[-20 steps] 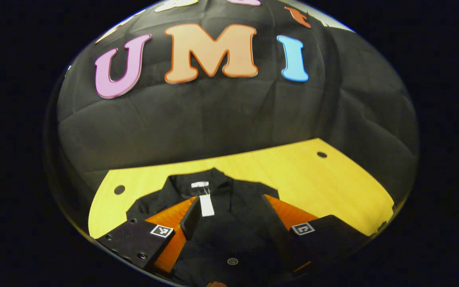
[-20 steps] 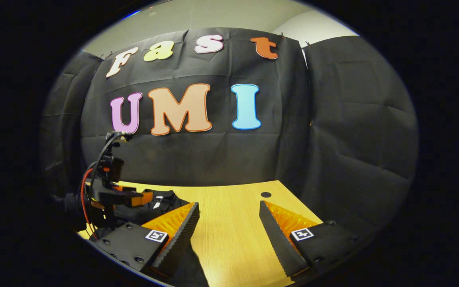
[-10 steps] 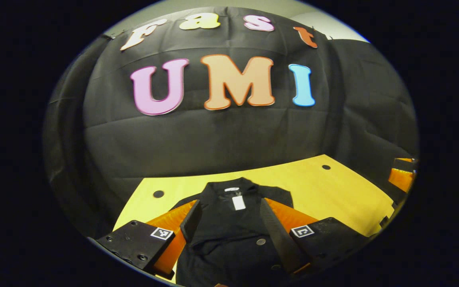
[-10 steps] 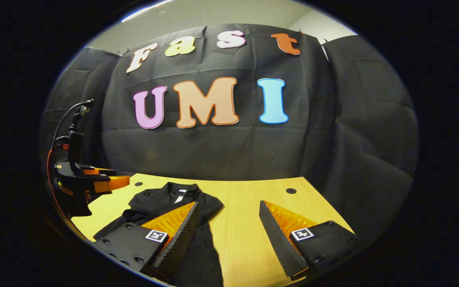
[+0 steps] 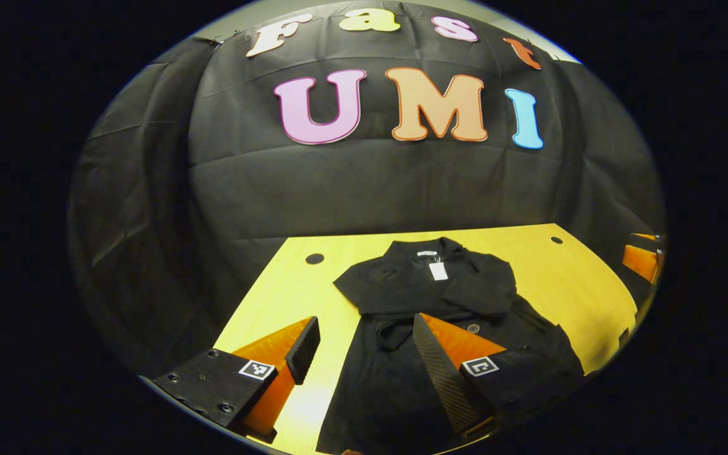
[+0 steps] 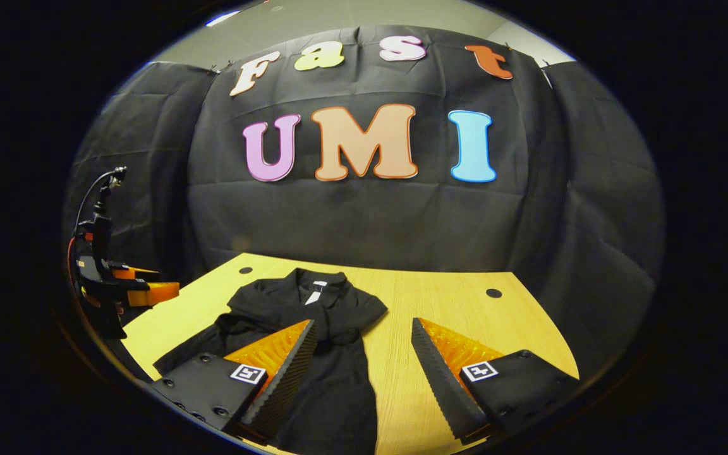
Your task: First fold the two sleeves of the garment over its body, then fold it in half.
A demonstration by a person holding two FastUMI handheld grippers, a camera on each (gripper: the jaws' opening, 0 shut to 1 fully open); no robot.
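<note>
Left gripper (image 5: 361, 332) and right gripper (image 6: 364, 335) both hold fingers (image 6: 288, 363) spread, empty.

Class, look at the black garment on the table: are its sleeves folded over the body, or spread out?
Partly folded: one sleeve lies across the garment, the other trails outward.

Left tongs (image 5: 364, 344) are spread wide and holding nothing, hanging above the yellow surface (image 5: 275, 297). Black garment (image 5: 433, 297) lies flat there, collar at the far end with a white tag (image 5: 438, 270) on it. One finger is over bare surface, the other over the garment's body.
</note>
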